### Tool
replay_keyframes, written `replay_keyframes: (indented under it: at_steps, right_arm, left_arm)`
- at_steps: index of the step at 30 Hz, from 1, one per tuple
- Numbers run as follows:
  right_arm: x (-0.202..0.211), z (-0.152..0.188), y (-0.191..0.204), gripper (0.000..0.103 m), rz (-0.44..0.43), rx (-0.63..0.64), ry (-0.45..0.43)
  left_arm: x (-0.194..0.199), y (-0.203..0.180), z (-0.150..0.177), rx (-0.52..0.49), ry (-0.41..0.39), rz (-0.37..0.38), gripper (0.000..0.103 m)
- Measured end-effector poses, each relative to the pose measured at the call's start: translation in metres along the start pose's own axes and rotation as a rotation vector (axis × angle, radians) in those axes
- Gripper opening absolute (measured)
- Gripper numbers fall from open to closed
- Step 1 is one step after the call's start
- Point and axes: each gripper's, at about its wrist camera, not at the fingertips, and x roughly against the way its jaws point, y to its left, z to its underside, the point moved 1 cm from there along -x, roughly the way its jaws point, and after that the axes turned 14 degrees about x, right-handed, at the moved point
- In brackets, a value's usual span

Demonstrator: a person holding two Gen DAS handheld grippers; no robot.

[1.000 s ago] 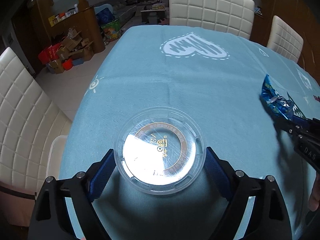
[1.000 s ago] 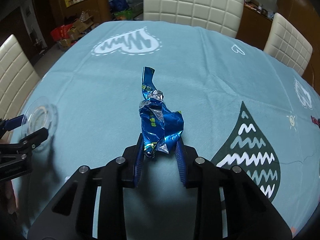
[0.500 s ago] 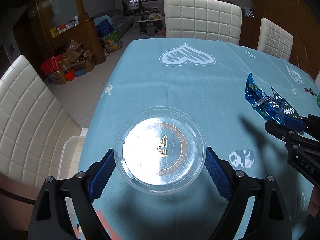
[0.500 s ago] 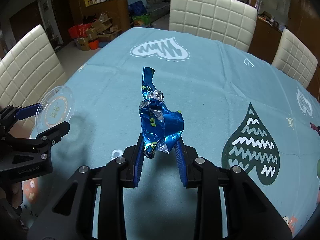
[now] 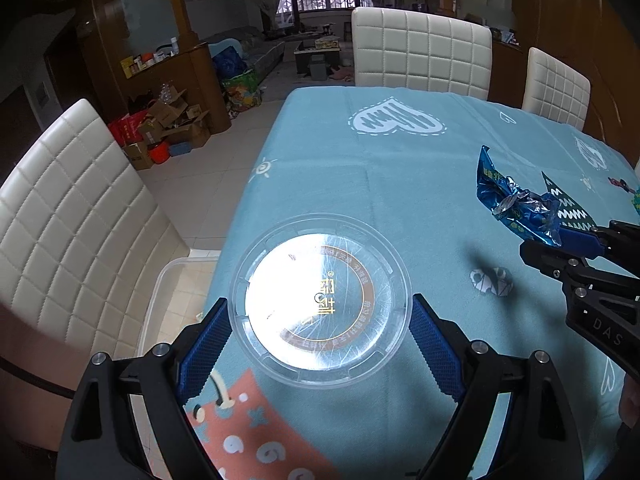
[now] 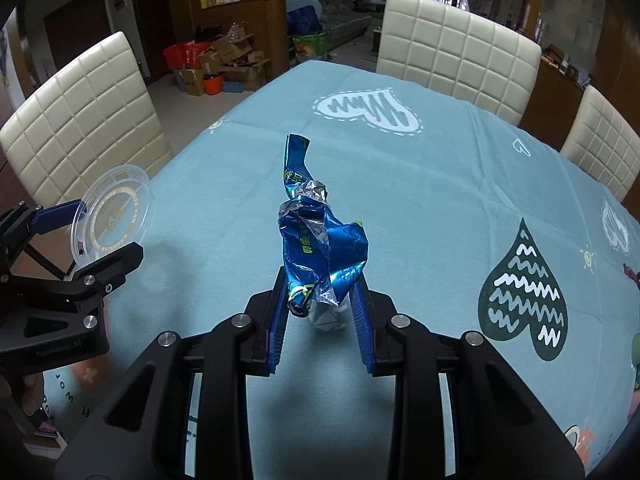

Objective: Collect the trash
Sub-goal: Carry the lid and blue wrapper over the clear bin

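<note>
Left hand-held gripper (image 5: 320, 344) wide, clamping; right hand-held gripper (image 6: 320, 304) narrow, clamping

Two wrist-mounted fisheye views, set above one dining table

The left view is taken from just behind the left gripper (image 5: 320, 316), looking forward and steeply down along its fingers at the near left edge of the light-blue patterned tablecloth (image 5: 360, 184), with floor seen beside it. The right view is taken from behind the right gripper (image 6: 320, 300), aimed forward more shallowly across the same cloth toward the cream quilted chairs (image 6: 456, 36). The white scribbled heart print (image 5: 398, 122) (image 6: 370, 112) is shared by both views, and each gripper is caught at the edge of the other's frame (image 5: 576, 244) (image 6: 100, 244).
</note>
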Motion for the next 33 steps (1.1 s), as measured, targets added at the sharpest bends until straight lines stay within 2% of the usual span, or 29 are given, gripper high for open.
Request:
replay_keyframes:
  at_steps: [17,33]
  right_arm:
    - [0.002,-0.032,0.05,0.034,-0.046,0.088,-0.039]
    - [-0.005,-0.086,0.105,0.034,-0.082,0.171,-0.087]
  left_arm:
    - [0.01,0.052,-0.001,0.066,-0.017,-0.059,0.085]
    - [0.014,0.112,-0.022,0.12,-0.072,-0.112,0.085]
